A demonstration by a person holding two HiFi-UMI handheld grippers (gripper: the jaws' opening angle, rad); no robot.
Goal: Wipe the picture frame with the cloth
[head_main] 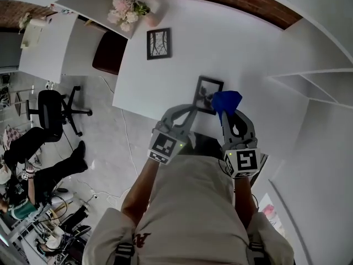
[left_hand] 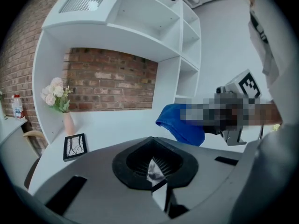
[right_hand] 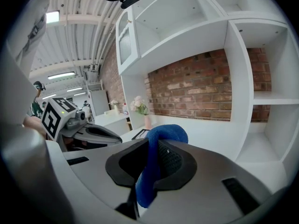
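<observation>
- White table (head_main: 165,87) is seen from above, backed by a red brick wall (head_main: 265,7) and flanked on the right by white shelving (head_main: 320,87).
- At the table's far edge a vase of pale pink flowers (head_main: 128,10) is placed. A small framed picture (head_main: 158,43) is set near it, well apart from both hand-held grippers.
- The picture frame (head_main: 208,94), black-edged, is found near the table's front edge, between the two hand-held grippers.
- The left hand-held gripper (head_main: 193,110) is clenched on the picture frame at its lower left edge. In the left gripper view a thin edge of the frame is seen pinched between the closed jaws.
- Whether the picture frame rests on the table or is lifted clear of it cannot be told.
- The right hand-held gripper (head_main: 225,114) is clamped on a blue cloth (head_main: 227,100). In the right gripper view the cloth is seen passing between the jaws, bunched above them and hanging out below.
- The cloth is held against the picture frame's right edge, touching it.
- To the left of the table a black office chair (head_main: 52,106) is seen on the grey floor (head_main: 105,148). A seated person (head_main: 33,159) is partly visible beyond it.
</observation>
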